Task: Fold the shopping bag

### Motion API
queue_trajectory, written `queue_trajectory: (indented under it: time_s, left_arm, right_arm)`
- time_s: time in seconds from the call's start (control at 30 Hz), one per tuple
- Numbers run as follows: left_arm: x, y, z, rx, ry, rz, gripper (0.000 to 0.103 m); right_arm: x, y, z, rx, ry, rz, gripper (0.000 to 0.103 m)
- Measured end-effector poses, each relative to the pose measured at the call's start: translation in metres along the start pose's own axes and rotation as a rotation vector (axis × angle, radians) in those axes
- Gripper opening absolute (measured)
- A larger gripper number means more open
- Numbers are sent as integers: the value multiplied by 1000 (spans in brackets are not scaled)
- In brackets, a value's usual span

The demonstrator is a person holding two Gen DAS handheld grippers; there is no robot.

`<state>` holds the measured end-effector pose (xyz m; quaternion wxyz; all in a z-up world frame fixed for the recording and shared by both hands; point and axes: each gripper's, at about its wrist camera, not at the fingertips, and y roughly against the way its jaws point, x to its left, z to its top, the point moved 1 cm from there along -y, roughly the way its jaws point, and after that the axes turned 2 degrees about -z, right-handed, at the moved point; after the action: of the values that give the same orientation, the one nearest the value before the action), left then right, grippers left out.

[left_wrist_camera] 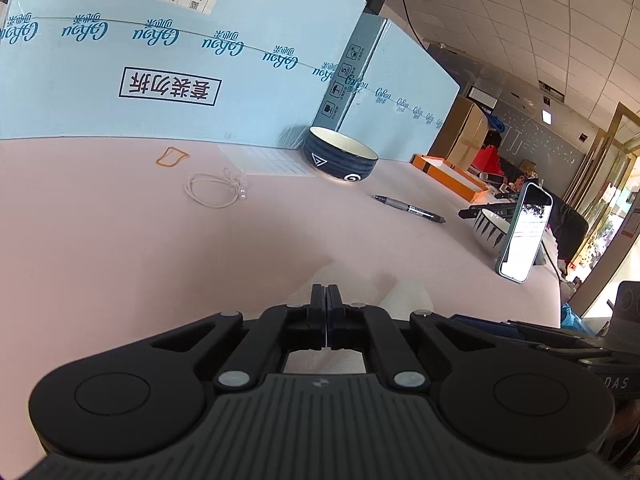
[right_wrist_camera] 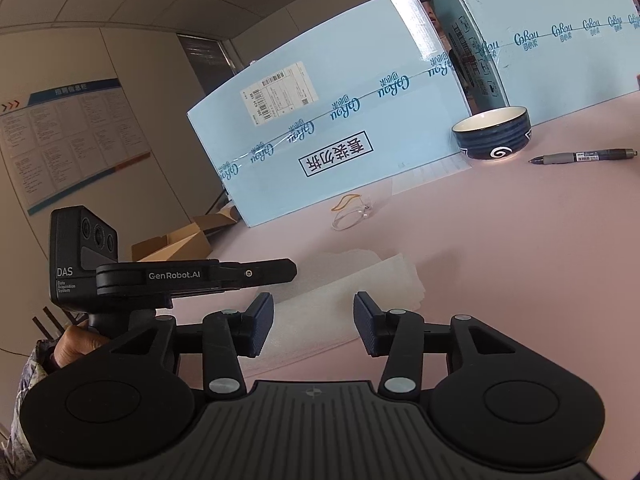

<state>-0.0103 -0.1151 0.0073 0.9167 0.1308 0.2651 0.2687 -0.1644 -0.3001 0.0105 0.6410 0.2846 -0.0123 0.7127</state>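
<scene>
The shopping bag [right_wrist_camera: 360, 280] is thin, white and translucent, lying flat in a folded strip on the pink table [right_wrist_camera: 500, 260]. My right gripper [right_wrist_camera: 314, 320] is open just above its near end, a finger on each side of the strip and neither pad touching it. My left gripper [right_wrist_camera: 294, 270] reaches in from the left over the bag's far left edge. In the left wrist view the left gripper [left_wrist_camera: 327, 292] has its fingers pressed together, with the white bag [left_wrist_camera: 404, 296] bunched at the tips. It appears to pinch a thin layer of the bag.
Light blue cartons [left_wrist_camera: 160, 60] wall off the back of the table. In front of them are a dark blue bowl [left_wrist_camera: 340, 158], a pen [left_wrist_camera: 408, 208], a rubber band [left_wrist_camera: 171, 157] and a white hair tie [left_wrist_camera: 216, 190]. A propped phone [left_wrist_camera: 524, 232] and an orange tray [left_wrist_camera: 452, 176] are at the right.
</scene>
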Motion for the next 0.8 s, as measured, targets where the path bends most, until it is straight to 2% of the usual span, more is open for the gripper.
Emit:
queue_trajectory:
  time_s: [0.2, 0.6, 0.8]
  left_arm:
    - [13, 16, 6, -74, 66, 17, 0]
    - [18, 10, 3, -39, 85, 52, 1]
    - [16, 4, 0, -8, 70, 52, 1]
  right_arm:
    - [7, -7, -5, 28, 5, 13, 46]
    - [16, -9, -9, 32, 9, 12, 46]
    - [7, -2, -12, 26, -36, -4, 48]
